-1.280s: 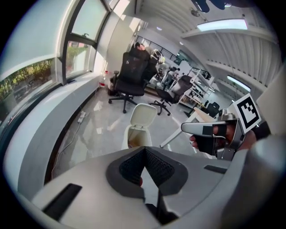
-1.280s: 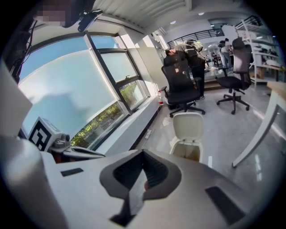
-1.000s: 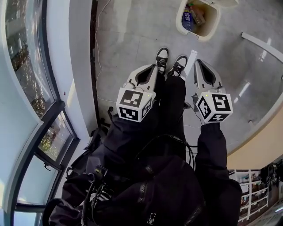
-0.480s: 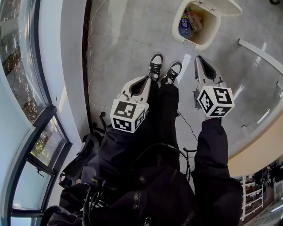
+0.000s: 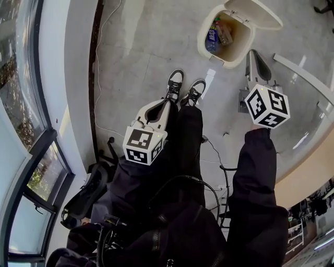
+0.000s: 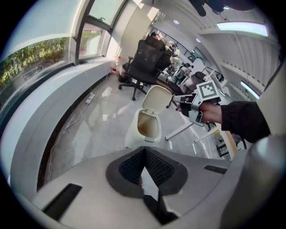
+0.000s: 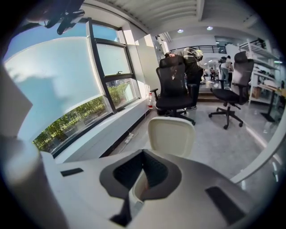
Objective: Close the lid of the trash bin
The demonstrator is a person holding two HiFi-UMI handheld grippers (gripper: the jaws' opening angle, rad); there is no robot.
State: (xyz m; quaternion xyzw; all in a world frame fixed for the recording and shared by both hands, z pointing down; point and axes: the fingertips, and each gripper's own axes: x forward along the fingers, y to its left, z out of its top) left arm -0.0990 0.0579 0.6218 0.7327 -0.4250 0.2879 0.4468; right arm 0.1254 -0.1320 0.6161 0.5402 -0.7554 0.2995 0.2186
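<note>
A cream trash bin point(image 5: 210, 49) stands on the grey floor ahead of my feet, with its lid point(image 5: 255, 13) tipped up and back and rubbish showing inside. My right gripper point(image 5: 252, 53) is shut and empty, its tip close to the bin's right rim, below the raised lid. In the right gripper view the lid's inner face point(image 7: 172, 136) stands just beyond the shut right gripper point(image 7: 144, 153). My left gripper point(image 5: 169, 102) is shut and empty, held low over my legs. The left gripper view shows the open bin point(image 6: 133, 136), the lid point(image 6: 156, 99) and my right gripper point(image 6: 178, 99) beside it.
A curved window wall point(image 5: 31, 104) with a ledge runs along the left, and a cable point(image 5: 102, 62) lies on the floor beside it. Black office chairs point(image 7: 174, 87) stand behind the bin. A white desk leg point(image 5: 302, 70) crosses the floor at right. My shoes point(image 5: 183, 88) are near the bin.
My right gripper has moved forward and up to the bin's right side. The left gripper has dropped back lower over my legs. The lid stays open.
</note>
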